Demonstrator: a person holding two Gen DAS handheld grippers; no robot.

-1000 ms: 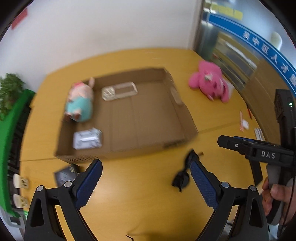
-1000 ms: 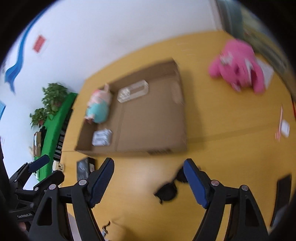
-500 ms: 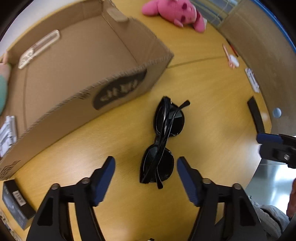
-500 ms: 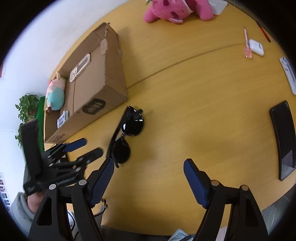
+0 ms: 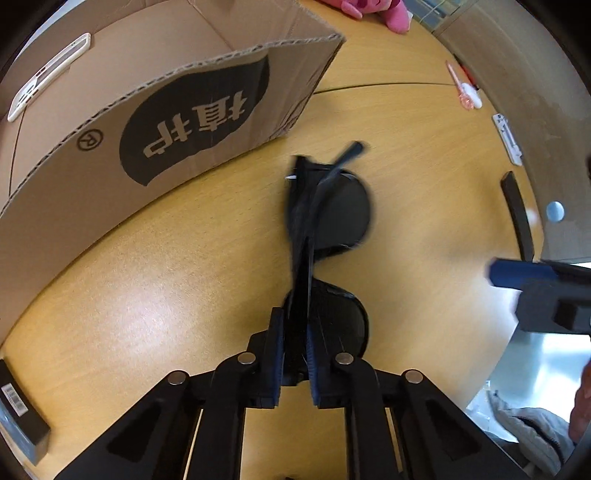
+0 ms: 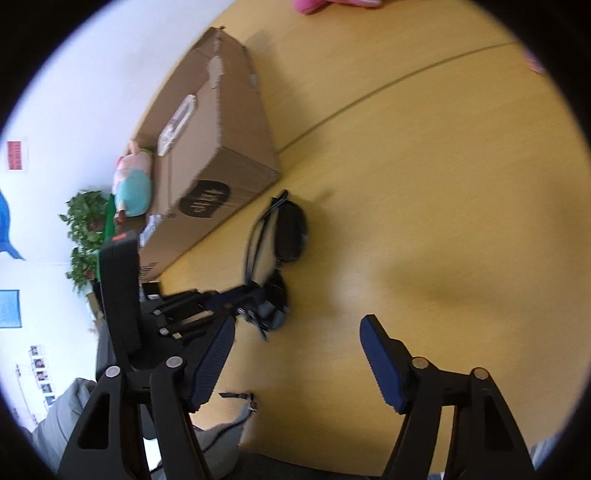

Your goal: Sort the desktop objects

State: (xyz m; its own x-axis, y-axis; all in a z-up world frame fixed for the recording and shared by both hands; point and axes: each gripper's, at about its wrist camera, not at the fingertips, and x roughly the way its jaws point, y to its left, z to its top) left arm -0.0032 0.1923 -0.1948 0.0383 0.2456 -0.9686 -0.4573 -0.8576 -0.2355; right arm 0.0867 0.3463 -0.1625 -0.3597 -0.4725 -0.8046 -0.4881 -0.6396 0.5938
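Note:
Folded black sunglasses [image 5: 325, 221] lie on the yellow wooden desk [image 5: 147, 295] just in front of an open cardboard box [image 5: 177, 122]. My left gripper [image 5: 295, 354] is shut on the near end of the sunglasses, its blue pads pressed on the frame. The right wrist view shows the sunglasses [image 6: 288, 232] and the left gripper [image 6: 255, 306] clamped on them. My right gripper [image 6: 295, 365] is open and empty, hovering over bare desk to the right of the sunglasses.
The box holds a phone case [image 5: 48, 74], a teal plush [image 6: 133, 181] and a small packet. A pink plush [image 5: 369, 11] lies beyond the box. A black phone [image 5: 517, 218], pens and a white item [image 5: 469, 96] lie at right. A black box [image 5: 18, 417] sits at left.
My left gripper dropped toward the desk, straddled the sunglasses and closed on them. My right gripper moved lower and stayed open.

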